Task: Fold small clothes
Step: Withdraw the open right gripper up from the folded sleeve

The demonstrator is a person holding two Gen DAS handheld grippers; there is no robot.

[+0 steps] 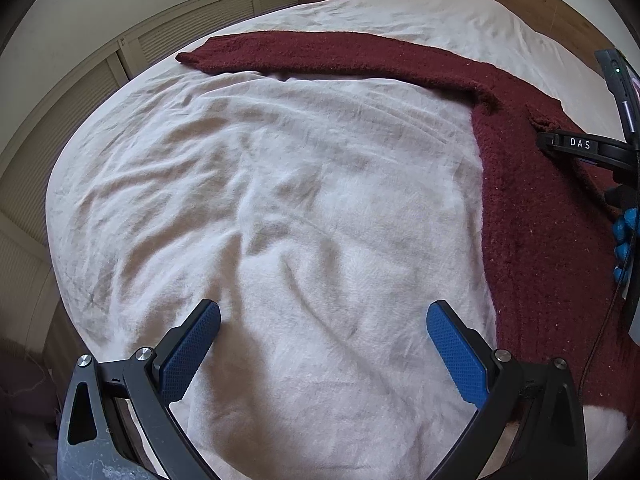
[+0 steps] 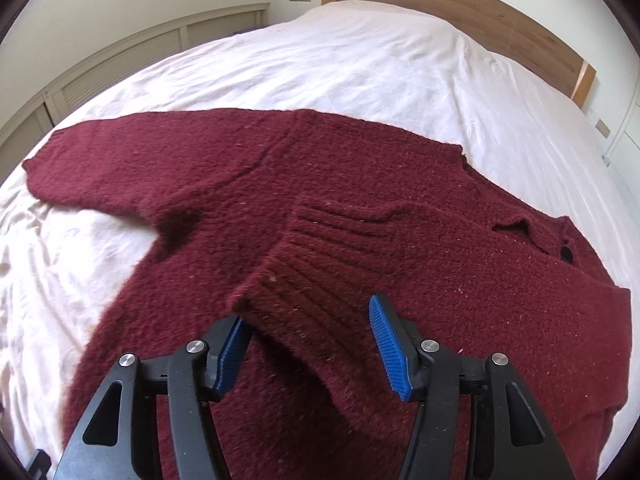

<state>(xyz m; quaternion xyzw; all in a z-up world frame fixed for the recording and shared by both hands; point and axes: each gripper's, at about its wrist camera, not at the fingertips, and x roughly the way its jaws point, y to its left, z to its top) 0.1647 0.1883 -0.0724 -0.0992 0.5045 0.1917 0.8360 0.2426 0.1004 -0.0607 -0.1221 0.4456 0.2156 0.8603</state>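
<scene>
A dark red knitted sweater lies spread flat on the white bed sheet, one sleeve stretched out to the left. The other sleeve is folded across the body, and its ribbed cuff lies between the fingers of my right gripper. That gripper is open and its right pad stands clear of the cuff. In the left wrist view the sweater runs along the right side and the far edge. My left gripper hangs open over bare wrinkled sheet, to the left of the sweater, with nothing in it.
A wooden headboard borders the far end of the bed. Louvred wall panels run along the bed's left side. The body of the right hand-held device and a blue-gloved hand show at the right edge of the left wrist view.
</scene>
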